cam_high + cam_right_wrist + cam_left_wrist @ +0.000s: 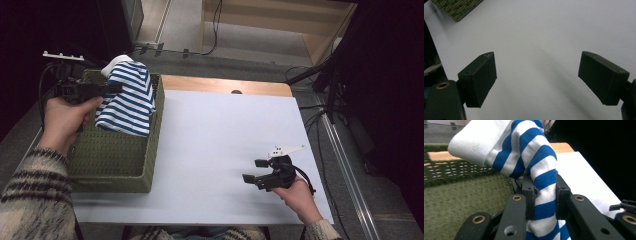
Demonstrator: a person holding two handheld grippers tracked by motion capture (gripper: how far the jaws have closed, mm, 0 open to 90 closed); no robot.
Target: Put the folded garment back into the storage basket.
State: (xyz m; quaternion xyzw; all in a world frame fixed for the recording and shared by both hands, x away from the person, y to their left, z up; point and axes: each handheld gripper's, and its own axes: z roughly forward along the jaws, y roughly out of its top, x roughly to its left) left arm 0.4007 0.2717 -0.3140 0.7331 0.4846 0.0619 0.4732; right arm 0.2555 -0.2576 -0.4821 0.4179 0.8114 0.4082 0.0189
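Note:
A blue-and-white striped garment with a white cuff hangs over the green woven basket at the table's left. My left gripper is shut on the cloth and holds it up above the basket's far end. In the left gripper view the striped garment is pinched between the jaws of the left gripper, its white cuff folding over at the top. My right gripper rests low over the white tabletop near the front right, open with nothing between its jaws. The right gripper faces bare white surface.
The white table has a wooden strip along its far edge. A corner of the basket shows at the top left of the right gripper view. Cables and a dark stand lie on the floor to the right.

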